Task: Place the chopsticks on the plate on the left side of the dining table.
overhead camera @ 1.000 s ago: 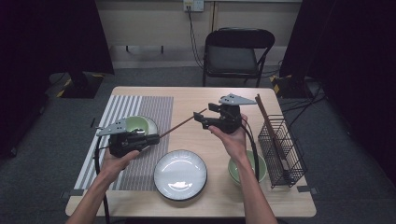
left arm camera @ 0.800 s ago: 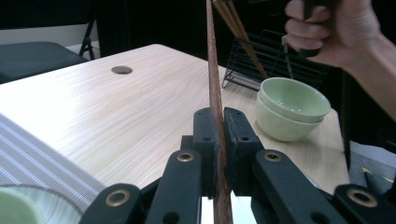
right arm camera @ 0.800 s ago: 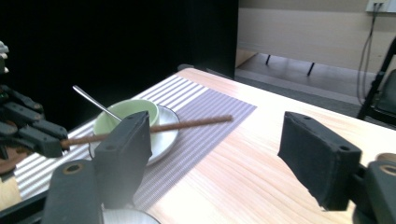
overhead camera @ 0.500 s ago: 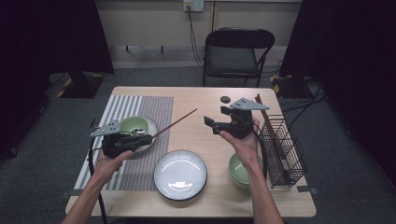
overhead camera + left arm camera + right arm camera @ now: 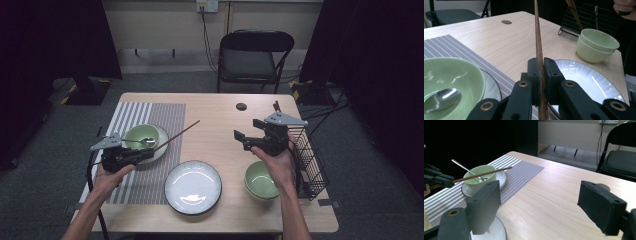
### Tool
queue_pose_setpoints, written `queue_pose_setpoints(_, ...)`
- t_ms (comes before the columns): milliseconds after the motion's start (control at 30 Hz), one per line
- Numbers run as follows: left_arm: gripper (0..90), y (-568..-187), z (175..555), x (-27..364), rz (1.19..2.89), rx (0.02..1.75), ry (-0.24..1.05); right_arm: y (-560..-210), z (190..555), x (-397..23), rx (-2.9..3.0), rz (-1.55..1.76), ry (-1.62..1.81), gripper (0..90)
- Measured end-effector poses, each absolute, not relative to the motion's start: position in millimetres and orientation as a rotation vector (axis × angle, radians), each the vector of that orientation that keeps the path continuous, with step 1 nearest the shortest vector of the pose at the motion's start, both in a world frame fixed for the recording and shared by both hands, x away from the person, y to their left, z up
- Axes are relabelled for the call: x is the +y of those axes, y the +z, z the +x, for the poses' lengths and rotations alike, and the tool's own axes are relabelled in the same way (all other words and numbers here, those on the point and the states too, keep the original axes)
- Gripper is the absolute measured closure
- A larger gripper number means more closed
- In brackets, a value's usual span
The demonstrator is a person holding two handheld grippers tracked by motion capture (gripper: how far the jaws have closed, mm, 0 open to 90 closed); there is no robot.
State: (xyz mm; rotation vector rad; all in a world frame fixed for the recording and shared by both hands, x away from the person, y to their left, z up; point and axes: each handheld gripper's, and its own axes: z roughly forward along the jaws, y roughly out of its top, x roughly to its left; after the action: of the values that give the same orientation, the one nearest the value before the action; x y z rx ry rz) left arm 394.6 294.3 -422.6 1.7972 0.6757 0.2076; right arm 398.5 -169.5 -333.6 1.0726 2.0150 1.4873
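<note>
Pinched between my left gripper's (image 5: 541, 72) matt black plastic pads is a brown wooden chopstick (image 5: 538, 40). Beside them sits a glossy green ceramic bowl (image 5: 451, 80) with a shiny metal spoon (image 5: 442, 96), on a woven striped mat (image 5: 456, 51) over smooth pale wood table (image 5: 506, 42).

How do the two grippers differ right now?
The left gripper is shut on a chopstick; the right gripper holds nothing, its jaws having just been opening and now wide apart. The left one sits over the striped mat by the bowl with the spoon; the right one is near the wire rack. Both have black jaws.
</note>
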Motion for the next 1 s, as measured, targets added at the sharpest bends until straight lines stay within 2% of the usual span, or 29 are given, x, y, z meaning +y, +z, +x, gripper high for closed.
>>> queue_pose_setpoints(433,84.4,-439,391,313,1.833,0.744,0.226,-336,382,-199,1.981,1.12,1.465,17.0)
queue_pose_setpoints(1000,84.3,-467,388,337,1.87,0.844,0.227,-347,375,-207,1.985,1.156,1.412,17.9)
